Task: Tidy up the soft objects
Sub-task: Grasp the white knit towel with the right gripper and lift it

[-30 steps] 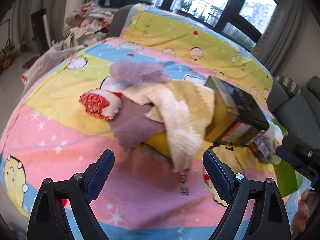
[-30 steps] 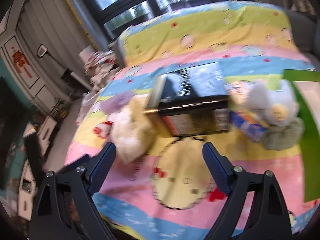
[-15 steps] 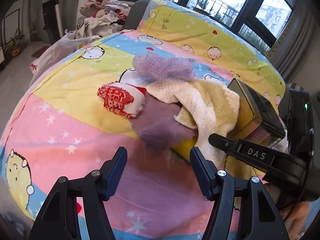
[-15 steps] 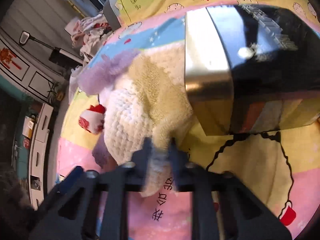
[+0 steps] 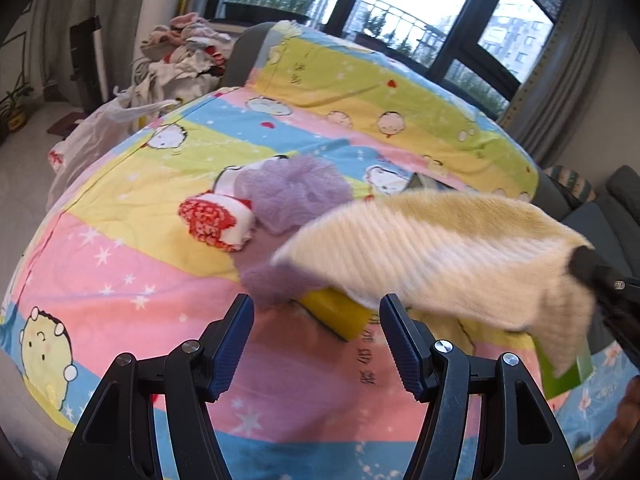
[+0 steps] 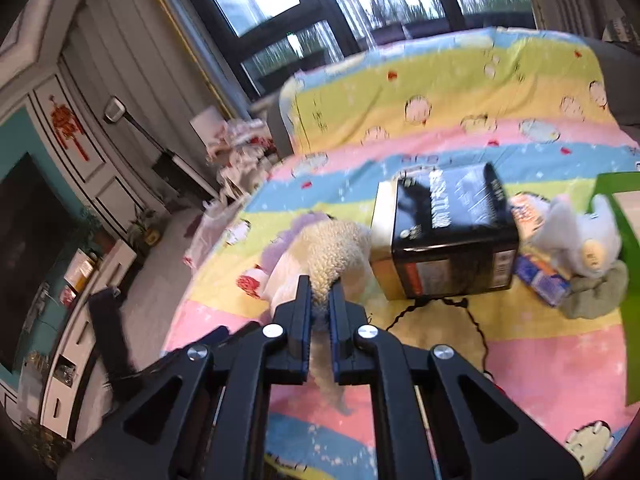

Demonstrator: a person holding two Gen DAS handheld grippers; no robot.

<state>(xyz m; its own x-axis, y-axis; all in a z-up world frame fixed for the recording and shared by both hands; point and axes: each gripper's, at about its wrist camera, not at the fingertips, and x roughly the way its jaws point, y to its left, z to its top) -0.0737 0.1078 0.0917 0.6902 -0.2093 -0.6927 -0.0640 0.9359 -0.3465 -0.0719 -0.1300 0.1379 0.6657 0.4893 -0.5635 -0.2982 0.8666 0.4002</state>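
Note:
My right gripper (image 6: 320,300) is shut on a cream and yellow towel (image 6: 324,256) and holds it lifted off the bed. The same towel (image 5: 440,248) stretches across the left wrist view, pinched at its right end. My left gripper (image 5: 316,336) is open and empty, low over the pink stripe of the bedspread. Beyond it lie a purple mesh sponge (image 5: 292,192), a red and white cloth (image 5: 216,220), a purple cloth (image 5: 268,280) and a yellow item (image 5: 336,312) under the towel.
A black and gold box (image 6: 444,236) stands on the striped bedspread (image 5: 120,264). Right of it are a white plush toy (image 6: 580,236), a small blue packet (image 6: 540,276), a grey-green cloth (image 6: 596,296) and a green container (image 6: 612,188). Laundry (image 5: 180,52) is piled beyond the bed.
My right gripper closed on the cream towel and lifted it up and to the right, off the pile. My left gripper narrowed a little and stayed low over the bed.

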